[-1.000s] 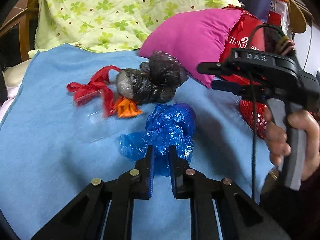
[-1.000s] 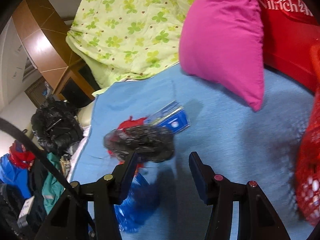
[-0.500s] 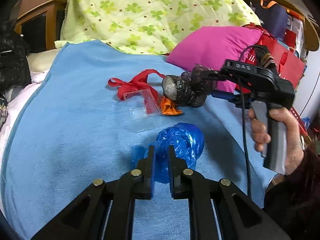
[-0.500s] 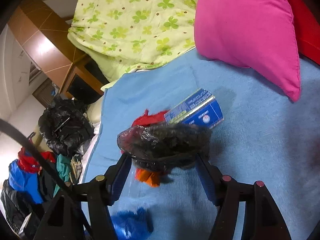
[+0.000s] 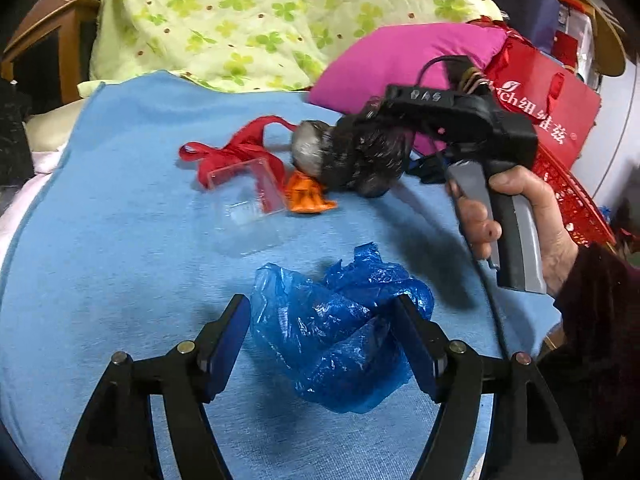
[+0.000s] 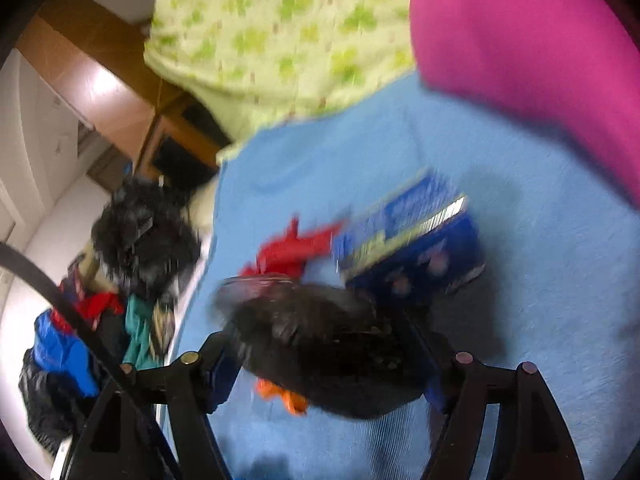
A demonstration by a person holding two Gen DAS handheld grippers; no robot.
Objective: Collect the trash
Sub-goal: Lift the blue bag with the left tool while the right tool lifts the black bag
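A crumpled blue plastic bag [image 5: 340, 328] lies on the blue blanket [image 5: 120, 260] between the fingers of my open left gripper [image 5: 322, 344]. My right gripper [image 6: 328, 354] is closed around a black plastic bag [image 6: 332, 344], which also shows in the left wrist view [image 5: 356, 156]; that view is blurred. Beyond lie a red ribbon [image 5: 236, 148], a clear plastic box [image 5: 248, 192], an orange scrap [image 5: 306, 198] and a blue carton [image 6: 408, 236].
A magenta pillow [image 5: 400, 60] and a green clover quilt [image 5: 240, 12] lie at the back of the bed. A red paper bag [image 5: 552, 116] and a red mesh basket [image 5: 568, 200] stand at the right. Dark bags and clothes [image 6: 140, 236] are piled off the bed's left side.
My left gripper has opened around the blue bag. My right gripper has moved onto the black bag and closed on it.
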